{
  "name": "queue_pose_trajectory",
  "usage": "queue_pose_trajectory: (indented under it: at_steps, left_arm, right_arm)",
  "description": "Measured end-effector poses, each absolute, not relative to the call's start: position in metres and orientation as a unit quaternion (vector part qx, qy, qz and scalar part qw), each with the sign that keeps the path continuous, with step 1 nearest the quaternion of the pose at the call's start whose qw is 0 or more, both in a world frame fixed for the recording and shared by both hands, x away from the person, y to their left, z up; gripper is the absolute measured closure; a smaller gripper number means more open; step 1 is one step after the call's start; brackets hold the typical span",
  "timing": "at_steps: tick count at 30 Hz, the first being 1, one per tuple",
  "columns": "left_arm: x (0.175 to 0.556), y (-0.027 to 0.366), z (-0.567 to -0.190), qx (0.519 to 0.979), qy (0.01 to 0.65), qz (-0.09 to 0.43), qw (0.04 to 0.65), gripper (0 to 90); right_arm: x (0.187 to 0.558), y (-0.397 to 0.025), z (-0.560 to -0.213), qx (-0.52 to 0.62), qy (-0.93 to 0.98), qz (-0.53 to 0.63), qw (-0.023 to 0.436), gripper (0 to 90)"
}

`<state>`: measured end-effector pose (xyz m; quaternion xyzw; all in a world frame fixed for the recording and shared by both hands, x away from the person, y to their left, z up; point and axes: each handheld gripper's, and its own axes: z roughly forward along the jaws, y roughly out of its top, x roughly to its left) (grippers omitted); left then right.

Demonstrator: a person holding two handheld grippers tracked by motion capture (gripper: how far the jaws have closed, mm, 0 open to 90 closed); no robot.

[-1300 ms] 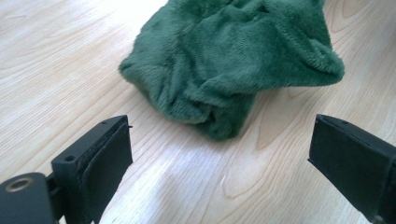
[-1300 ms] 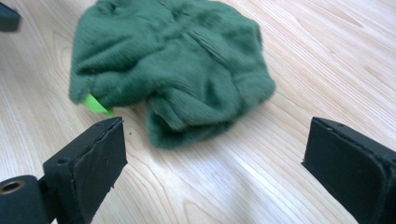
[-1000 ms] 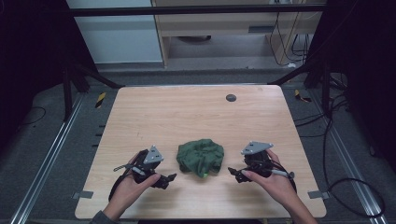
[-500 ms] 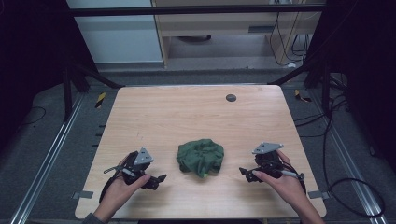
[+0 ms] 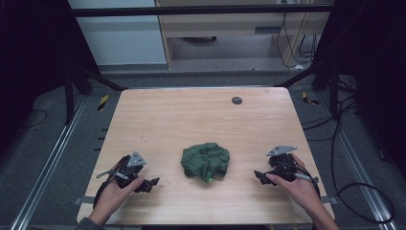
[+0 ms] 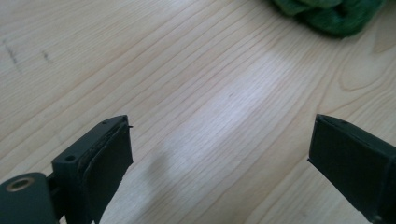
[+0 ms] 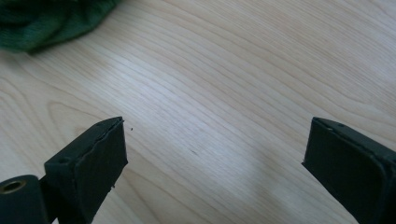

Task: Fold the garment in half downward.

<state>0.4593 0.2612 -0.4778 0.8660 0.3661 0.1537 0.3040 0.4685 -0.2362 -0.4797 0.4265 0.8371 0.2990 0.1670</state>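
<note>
both pairs of jaws stand wide apart with nothing between them but bare wood: the left gripper [image 6: 219, 154] and the right gripper [image 7: 215, 154] each frame an empty stretch of table [image 5: 191, 115]. over the last second both hands have slid outward and back toward the person's edge, away from the green cloth [image 5: 206, 161], which lay much closer to each gripper 1 second ago and has kept its crumpled heap shape. my reading is that the cloth has been let go or a pass at it is finished, and the hands are resetting rather than closing in for a grasp. the cloth sits near the middle of the table's near half, with the left gripper [image 5: 143, 183] well to its left and the right gripper [image 5: 261, 176] well to its right, both apart from it. the high view gives that whole layout, plus a small dark disc [image 5: 236, 100] far beyond the cloth; the gripper views catch just a green fringe of cloth [image 6: 331, 16] at a top corner [image 7: 44, 23], yet they alone make the open jaws plain.
</note>
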Motion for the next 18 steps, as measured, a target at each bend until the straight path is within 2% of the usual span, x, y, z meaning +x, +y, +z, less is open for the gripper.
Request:
queue_pose_trajectory:
  at_steps: [18]
  left_arm:
    - [0.484, 0.285, -0.493, 0.851, 0.409, 0.157, 0.289, 6.0]
  right_arm:
    - [0.494, -0.259, -0.495, 0.46, 0.822, 0.282, 0.182, 7.3]
